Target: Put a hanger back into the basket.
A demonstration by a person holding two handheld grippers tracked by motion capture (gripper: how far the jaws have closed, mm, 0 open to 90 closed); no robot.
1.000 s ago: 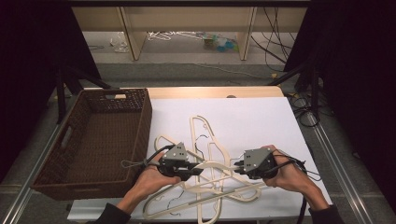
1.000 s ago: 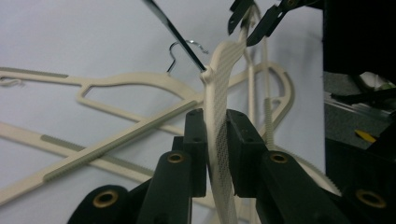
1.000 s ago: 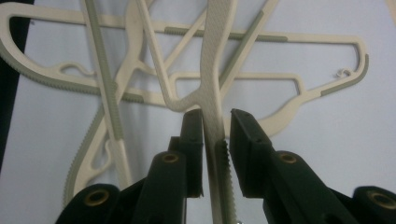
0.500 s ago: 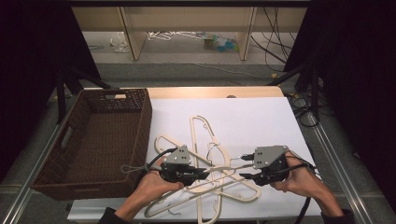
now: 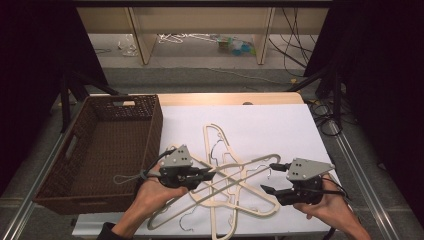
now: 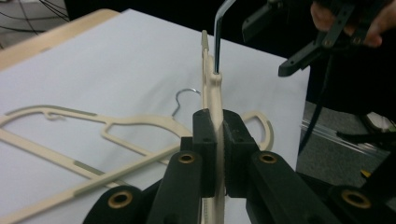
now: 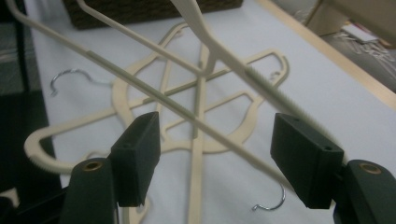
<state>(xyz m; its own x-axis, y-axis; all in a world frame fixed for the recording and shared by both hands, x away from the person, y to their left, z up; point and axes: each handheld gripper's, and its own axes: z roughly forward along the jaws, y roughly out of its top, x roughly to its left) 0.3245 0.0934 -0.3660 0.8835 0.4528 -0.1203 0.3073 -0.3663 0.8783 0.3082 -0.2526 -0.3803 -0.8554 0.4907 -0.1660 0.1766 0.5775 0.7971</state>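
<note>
My left gripper (image 5: 207, 173) clamps 1 raised hanger (image 5: 235, 176); my right gripper (image 5: 268, 177), at 3 o'clock, has just been opening, jaws apart and empty. The lifted hanger could snag the pile (image 5: 220, 145) and drag it.

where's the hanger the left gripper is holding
In the high view the lifted hanger sits front-centre over the hanger pile, clamped by the left gripper, right of the wicker basket.

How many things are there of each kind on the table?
Cream hangers: 4, as best the tangled pile shows
Wicker basket: 1
Hand-held tools: 2
Total: 7
</note>
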